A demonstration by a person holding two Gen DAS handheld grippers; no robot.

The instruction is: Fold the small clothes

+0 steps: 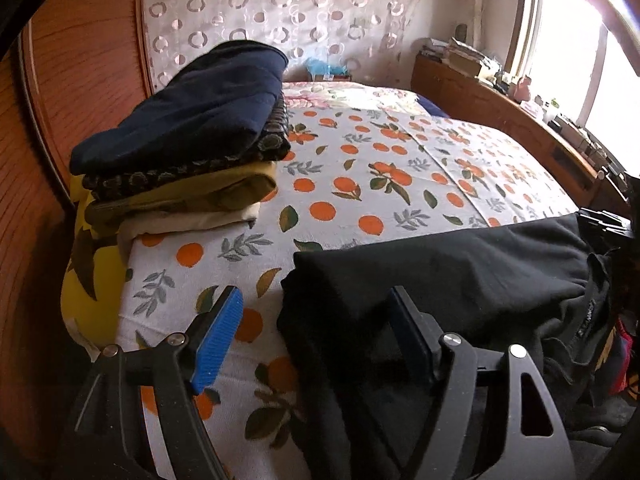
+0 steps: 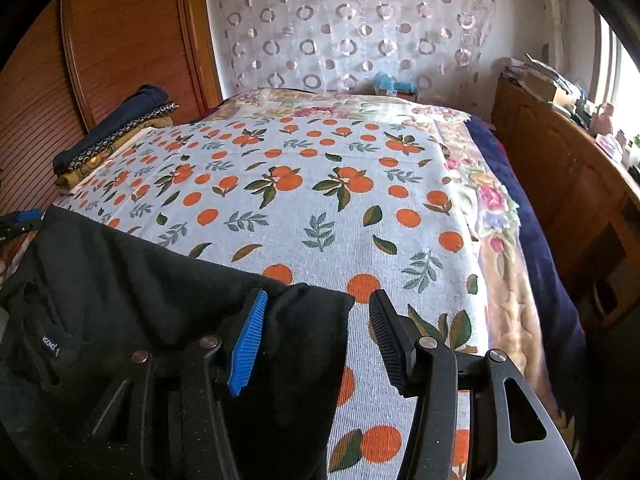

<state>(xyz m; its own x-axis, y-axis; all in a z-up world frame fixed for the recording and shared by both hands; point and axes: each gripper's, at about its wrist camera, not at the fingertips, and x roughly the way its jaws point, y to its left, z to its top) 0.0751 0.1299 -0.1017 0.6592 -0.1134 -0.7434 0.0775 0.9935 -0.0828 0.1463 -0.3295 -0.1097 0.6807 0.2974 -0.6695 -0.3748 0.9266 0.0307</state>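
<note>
We've got the garment (image 1: 440,280) lying on the bedspread (image 1: 360,184) at the bed's near edge. Stack of folded clothes (image 1: 188,140) sits on the near left corner of the bed, against the wardrobe (image 1: 80,64). Curtain (image 2: 352,28) behind the bed, cabinet (image 2: 560,168) along its right side.

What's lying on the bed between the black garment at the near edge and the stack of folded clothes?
Nothing: in the left wrist view only bare orange-print bedsheet separates the black garment from the stack of folded clothes.
</note>
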